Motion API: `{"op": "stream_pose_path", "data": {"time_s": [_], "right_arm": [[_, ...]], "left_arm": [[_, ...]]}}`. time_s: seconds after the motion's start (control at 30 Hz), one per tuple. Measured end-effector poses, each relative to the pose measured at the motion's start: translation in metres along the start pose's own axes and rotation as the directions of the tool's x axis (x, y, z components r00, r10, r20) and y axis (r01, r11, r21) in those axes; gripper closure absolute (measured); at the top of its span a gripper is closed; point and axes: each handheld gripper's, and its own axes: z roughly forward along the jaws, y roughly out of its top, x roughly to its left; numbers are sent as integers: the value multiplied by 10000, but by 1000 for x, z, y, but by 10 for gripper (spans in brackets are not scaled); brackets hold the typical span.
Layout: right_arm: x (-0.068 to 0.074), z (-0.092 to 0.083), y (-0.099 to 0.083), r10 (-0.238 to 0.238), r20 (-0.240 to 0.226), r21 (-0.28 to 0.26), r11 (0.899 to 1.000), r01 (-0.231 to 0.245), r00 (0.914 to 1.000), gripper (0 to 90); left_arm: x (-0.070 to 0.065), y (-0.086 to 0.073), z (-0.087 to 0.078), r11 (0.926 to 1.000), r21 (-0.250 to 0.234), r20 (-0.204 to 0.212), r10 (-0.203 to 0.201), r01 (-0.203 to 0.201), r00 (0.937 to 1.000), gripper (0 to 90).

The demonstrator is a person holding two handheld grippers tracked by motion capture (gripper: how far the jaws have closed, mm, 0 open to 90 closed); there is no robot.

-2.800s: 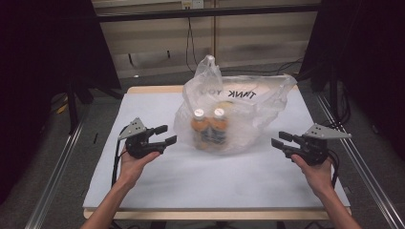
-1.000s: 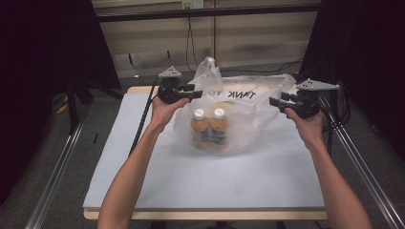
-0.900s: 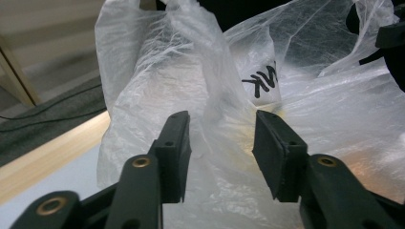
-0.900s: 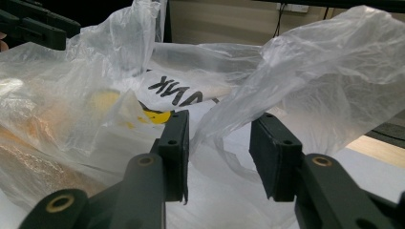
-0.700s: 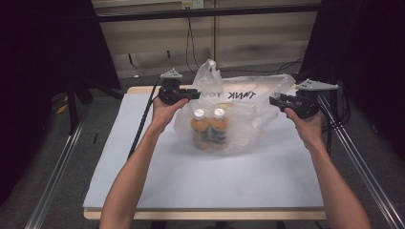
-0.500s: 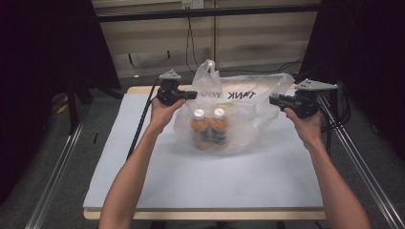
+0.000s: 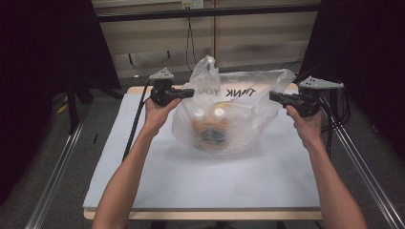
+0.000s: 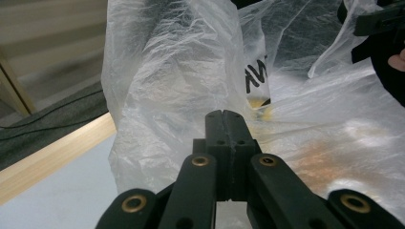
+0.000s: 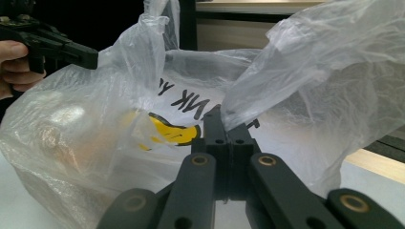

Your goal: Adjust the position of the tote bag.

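A white-topped table (image 7: 200, 176) with a pale wooden edge carries a thin clear plastic bag (image 7: 234, 117), which sits toward its far half, between the left gripper (image 7: 188, 92) and the right gripper (image 7: 273, 97). Inside the bag, white-capped bottles (image 7: 207, 125) stand side by side, below both grippers' level

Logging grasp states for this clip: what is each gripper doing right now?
Left gripper: shut; whether it pinches the plastic bag cannot be told.
Right gripper: shut on the plastic bag's handle.
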Motion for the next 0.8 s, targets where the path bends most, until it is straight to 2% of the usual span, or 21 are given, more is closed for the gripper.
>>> {"op": "stream_pose_path", "data": {"time_s": [0.07, 0.27, 0.4, 0.47, 0.6, 0.67, 0.8], "right_arm": [[3, -2, 1, -187, -6, 17, 9998, 187, 9998, 900], [9, -11, 0, -146, -240, -228, 9996, 141, 9996, 900], [14, -16, -4, -106, -476, -602, 9982, 77, 9988, 900], [16, -18, -4, -37, -591, -807, 9967, -11, 9982, 900], [20, -19, -2, -157, -590, -856, 9963, 106, 9981, 900], [21, -21, 0, -93, -660, -1067, 9943, 22, 9978, 900], [25, -27, 6, -103, -668, -1405, 9901, 8, 9977, 900]], "left_arm": [[-1, -1, -5, 9999, -123, 78, -37, 38, 10000, 900], [-5, -3, -22, 9977, -683, 170, -31, 42, 9999, 900], [-5, -6, -33, 9944, -1045, 107, -123, 133, 9999, 900], [-6, -6, -37, 9953, -965, 47, -71, 75, 10000, 900], [-16, -3, -45, 9927, -1192, 295, 226, -189, 9993, 900], [-20, -1, -47, 9914, -1261, 258, 395, -360, 9989, 900], [-25, -3, -53, 9883, -1467, 339, 475, -420, 9983, 900]]}}
